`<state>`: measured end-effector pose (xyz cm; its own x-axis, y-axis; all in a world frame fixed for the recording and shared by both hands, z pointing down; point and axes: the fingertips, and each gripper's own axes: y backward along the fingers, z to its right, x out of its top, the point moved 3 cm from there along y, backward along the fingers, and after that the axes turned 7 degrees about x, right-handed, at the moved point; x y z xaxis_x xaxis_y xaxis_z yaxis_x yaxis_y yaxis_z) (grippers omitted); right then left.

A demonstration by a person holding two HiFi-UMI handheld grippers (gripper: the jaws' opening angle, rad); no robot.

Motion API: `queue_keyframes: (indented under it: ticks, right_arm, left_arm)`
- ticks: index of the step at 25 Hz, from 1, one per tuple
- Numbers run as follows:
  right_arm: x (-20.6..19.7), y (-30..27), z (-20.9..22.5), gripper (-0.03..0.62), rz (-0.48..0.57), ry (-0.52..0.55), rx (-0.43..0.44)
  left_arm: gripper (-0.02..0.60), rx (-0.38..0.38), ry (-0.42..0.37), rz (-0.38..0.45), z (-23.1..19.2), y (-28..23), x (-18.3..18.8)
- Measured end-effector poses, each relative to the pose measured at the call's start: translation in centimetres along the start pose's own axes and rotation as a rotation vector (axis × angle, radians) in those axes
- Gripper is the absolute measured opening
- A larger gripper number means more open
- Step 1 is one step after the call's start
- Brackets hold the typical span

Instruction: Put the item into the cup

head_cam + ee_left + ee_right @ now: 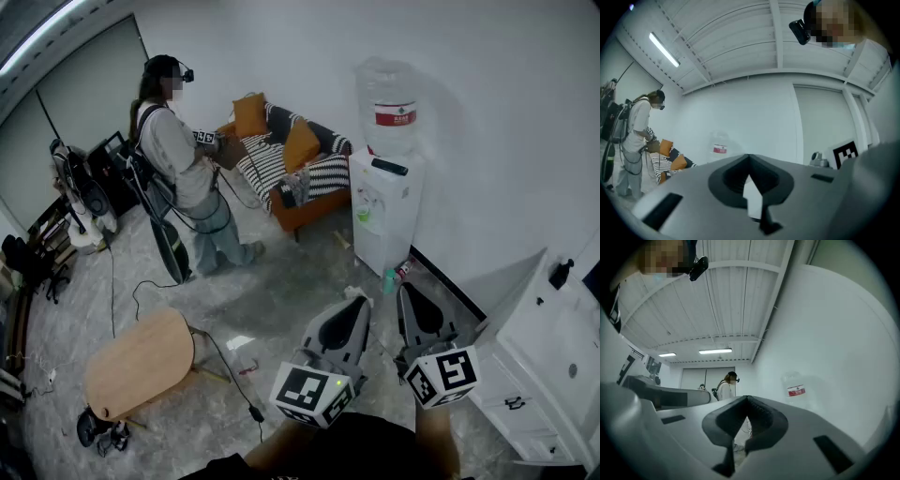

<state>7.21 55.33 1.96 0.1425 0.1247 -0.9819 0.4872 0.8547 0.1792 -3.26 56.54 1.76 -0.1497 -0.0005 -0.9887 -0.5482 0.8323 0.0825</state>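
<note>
1. Holding both tools low at 6 o'clock in the head view, I keep the left gripper (362, 300) and the right gripper (405, 287) side by side, near each other but apart, tips towards 12 o'clock.
2. My left gripper's jaws are pressed together at the tips, with nothing between them; its own view (749, 157) shows only wall past them.
3. My right gripper's jaws also meet at the tips and carry nothing (747, 398).
4. Each tool's marker cube sits nearest me, the left one (312, 392) at 6 o'clock and the right one (445, 375) at 5 o'clock.
5. I cannot make out the item or the cup for certain: a small green object (364, 214) sits in the tap recess of the water dispenser (380, 234), too small to name.
6. That dispenser stands against the wall at 1 o'clock, well beyond my tips, with a clear bottle (392, 108) upright on top.
7. A sofa (291, 178) with orange and striped cushions is at 12 o'clock, just left of the dispenser.
8. Another person (178, 159) stands at 10 o'clock, facing the sofa.
9. A round wooden table (141, 361) is at 8 o'clock, and a white cabinet (553, 337) is at 4 o'clock.
</note>
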Motion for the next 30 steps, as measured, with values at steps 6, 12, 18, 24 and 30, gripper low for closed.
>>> queue_keyframes:
  ticks: [6, 12, 18, 24, 30]
  right_arm:
    - [0.2, 0.2, -0.9, 0.009, 0.002, 0.019, 0.014]
    - [0.1, 0.5, -1.8, 0.009, -0.002, 0.024, 0.027]
    - [-0.2, 1.0, -2.2, 0.009, 0.000, 0.021, 0.022]
    - [-0.6, 1.3, -2.1, 0.009, -0.014, 0.014, 0.010]
    - [-1.1, 1.7, -1.8, 0.009, -0.025, 0.004, 0.009]
  left_arm:
    - [0.014, 0.021, -0.012, -0.012, -0.4, 0.5, -0.3]
    - [0.014, 0.036, -0.018, -0.017, -0.3, 1.1, -0.6]
    - [0.014, 0.042, -0.012, -0.029, -0.2, 1.5, -1.0]
    - [0.014, 0.039, -0.012, -0.040, 0.0, 1.7, -1.3]
    - [0.014, 0.033, -0.014, -0.050, 0.7, 1.7, -1.6]
